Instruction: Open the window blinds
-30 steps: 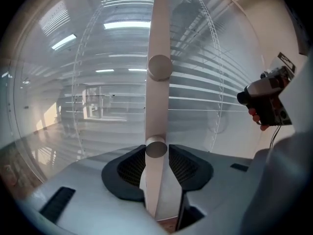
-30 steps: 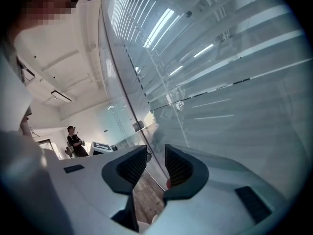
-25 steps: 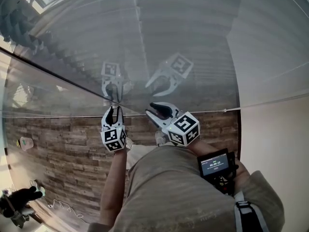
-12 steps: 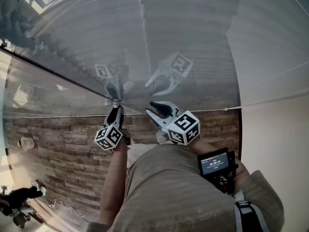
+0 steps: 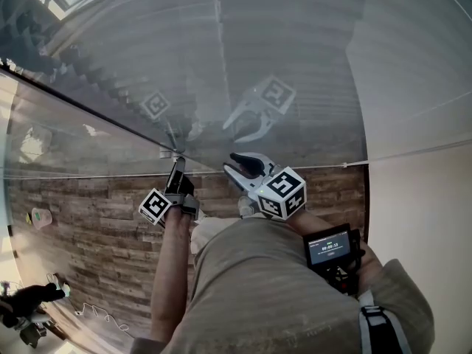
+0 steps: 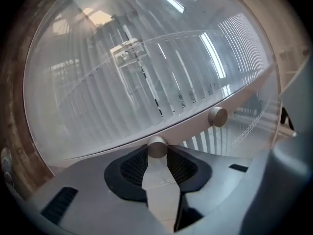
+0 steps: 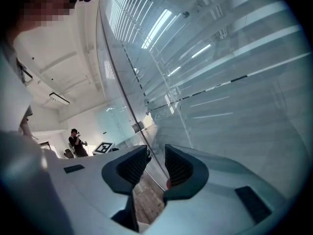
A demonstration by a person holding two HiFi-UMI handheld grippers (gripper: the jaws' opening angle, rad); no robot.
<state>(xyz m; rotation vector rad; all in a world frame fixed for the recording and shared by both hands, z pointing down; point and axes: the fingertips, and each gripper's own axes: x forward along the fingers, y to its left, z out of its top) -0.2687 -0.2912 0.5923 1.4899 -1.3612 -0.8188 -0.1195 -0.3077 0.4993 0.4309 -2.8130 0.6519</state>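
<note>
The blinds (image 5: 287, 43) are shut in behind the glass wall (image 5: 88, 146) in front of the person, so I think nobody can touch the slats directly. The thing to take is the small round knob (image 6: 157, 147) on the pale rail (image 6: 193, 130) of the glass. A second knob (image 6: 217, 116) sits on the same rail, a little apart.

The left gripper (image 5: 177, 169) already has its two jaws closed on the first knob, with the dark pads pressing on its round side, one on each side. The right gripper (image 5: 243, 169) hangs just beside it, to the right. Its jaws stand apart with nothing between them, and only the wooden floor (image 5: 88, 227) shows through the gap.

The knob looks like smooth metal, hard and small. To my eye it is light to turn but can easily slip in the pads, so the grip belongs on the round side, close to the rail and square to it. The glass is fragile, so I would turn it and not push.

The knob points straight out of the glass toward the person, and this is its axis of turning. The slats seem to run level along the wall, left to right. They lie mostly closed, with bright gaps in only a few places.
</note>
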